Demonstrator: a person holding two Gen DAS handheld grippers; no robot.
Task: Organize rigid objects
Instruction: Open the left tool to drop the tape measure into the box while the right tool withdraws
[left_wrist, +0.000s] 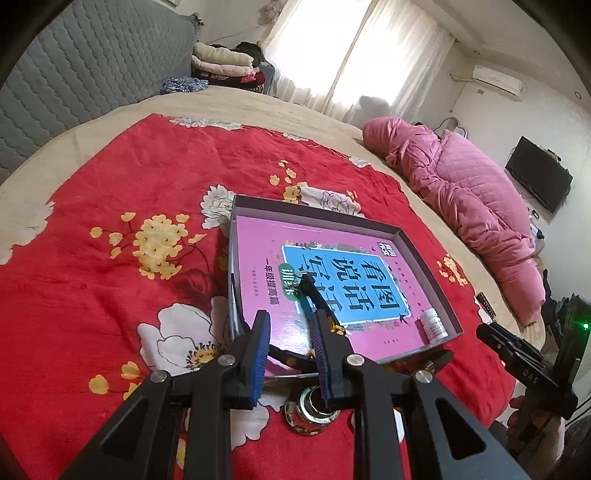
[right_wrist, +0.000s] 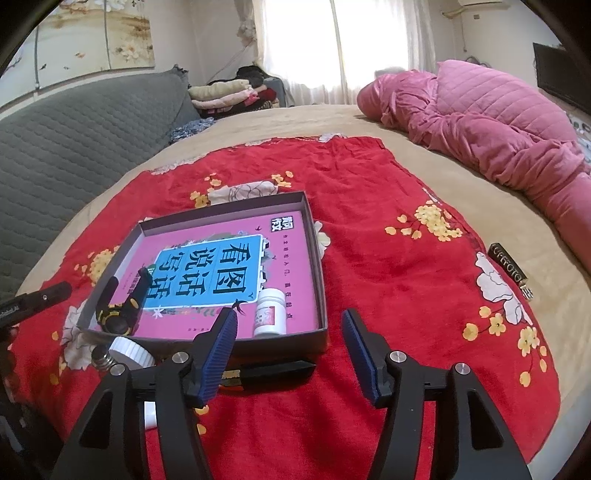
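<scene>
- Presently, a shallow grey box (right_wrist: 312, 236) lies on the red floral blanket (right_wrist: 399, 280) spread over the bed, toward the bed's near edge.
- A pink book (left_wrist: 266, 251) with a blue title panel covers the box floor.
- A small white bottle (right_wrist: 270, 312) stands upright in the box, at its near corner on the right claw's side.
- A black tool with yellow trim (right_wrist: 122, 306) lies on the book at the opposite near corner.
- Left claw (left_wrist: 290, 325): jaws apart, gripping nothing, poised over the box's near wall beside the tool (left_wrist: 317, 295).
- Right claw (right_wrist: 290, 332): jaws wide apart, empty, in front of the box.
- A bulb's screw base (left_wrist: 310, 410) and a white cap (right_wrist: 131, 352) lie on the blanket just outside the box's near wall.
- A dark flat object (right_wrist: 277, 369) lies on the blanket between the right claw's fingers.
- A pink quilt (right_wrist: 498, 122) is heaped at the bed's far right edge.
</scene>
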